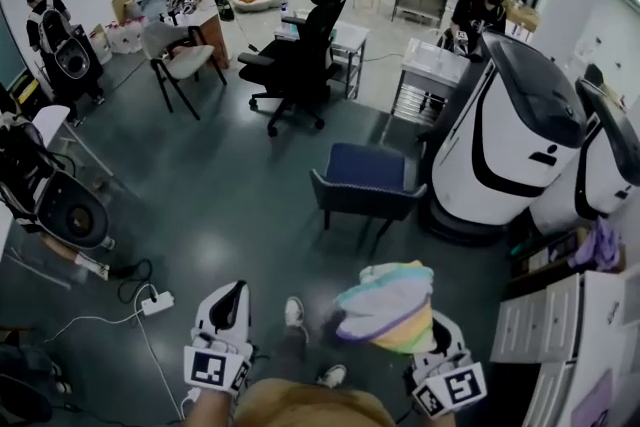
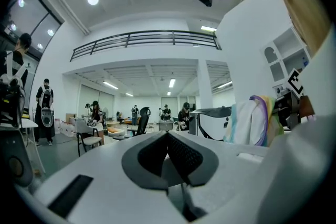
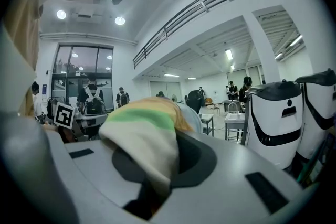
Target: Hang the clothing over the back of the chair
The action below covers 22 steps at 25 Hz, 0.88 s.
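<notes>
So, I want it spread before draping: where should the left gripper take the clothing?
The free bunched end of the clothing, left of the right gripper, taken from the left: the right gripper pins the other end, so that fold hangs loose nearest the left gripper.

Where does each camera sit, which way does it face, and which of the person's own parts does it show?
Head view: on the person's head, looking steeply down at the blue chair; shoes, left gripper and right gripper show.
Left gripper view: on the left gripper, facing level across the room; its shut, empty jaws show.
Right gripper view: on the right gripper, facing the white robots; its jaws clamp the clothing.
Shared: all three show the black office chair.
</notes>
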Tool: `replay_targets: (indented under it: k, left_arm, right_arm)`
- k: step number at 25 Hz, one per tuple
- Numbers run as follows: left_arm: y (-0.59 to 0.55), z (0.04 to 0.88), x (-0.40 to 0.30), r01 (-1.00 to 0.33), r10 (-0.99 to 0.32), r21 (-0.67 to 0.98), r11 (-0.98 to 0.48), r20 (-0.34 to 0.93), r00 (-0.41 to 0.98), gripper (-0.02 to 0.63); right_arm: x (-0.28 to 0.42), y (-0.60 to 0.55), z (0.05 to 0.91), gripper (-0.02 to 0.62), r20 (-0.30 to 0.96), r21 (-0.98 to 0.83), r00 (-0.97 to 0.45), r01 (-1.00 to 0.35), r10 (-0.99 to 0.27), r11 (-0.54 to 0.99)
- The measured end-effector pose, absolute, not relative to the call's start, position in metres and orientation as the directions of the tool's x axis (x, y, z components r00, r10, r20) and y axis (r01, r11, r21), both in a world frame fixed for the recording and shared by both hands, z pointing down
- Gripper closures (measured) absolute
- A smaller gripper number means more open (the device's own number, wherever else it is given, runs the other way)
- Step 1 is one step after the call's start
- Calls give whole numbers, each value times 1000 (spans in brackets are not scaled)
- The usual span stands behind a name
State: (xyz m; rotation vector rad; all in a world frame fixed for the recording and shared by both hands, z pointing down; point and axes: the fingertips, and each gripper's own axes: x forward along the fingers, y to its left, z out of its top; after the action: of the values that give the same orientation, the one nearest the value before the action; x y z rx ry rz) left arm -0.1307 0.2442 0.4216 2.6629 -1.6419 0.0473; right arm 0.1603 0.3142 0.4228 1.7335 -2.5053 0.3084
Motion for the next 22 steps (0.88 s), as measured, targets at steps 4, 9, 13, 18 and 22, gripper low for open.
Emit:
replay_targets:
  k: [4, 9, 13, 18, 22]
  left_arm:
    - [175, 433, -126, -873, -873, 12, -487, 31, 487, 601]
    - [64, 434, -122, -839, -839, 30, -544, 24, 544, 601]
    - [-12, 436, -128, -810, -810, 44, -585, 19, 586, 603]
    - [-79, 446, -121, -779, -778, 68, -624, 36, 627, 601]
    - [-114, 456, -105, -754, -754, 91, -650, 42, 655, 603]
  right_arm:
    - [153, 255, 429, 540, 192, -120, -354, -934, -915, 336]
    - [151, 166, 431, 540, 217, -125, -326, -944, -920, 305]
    - [140, 113, 435, 540, 251, -127, -284, -957, -925, 260]
    - [136, 69, 436, 540, 271, -135, -252, -966, -929, 222]
    - [139, 40, 437, 538, 270, -144, -239, -968, -933, 206]
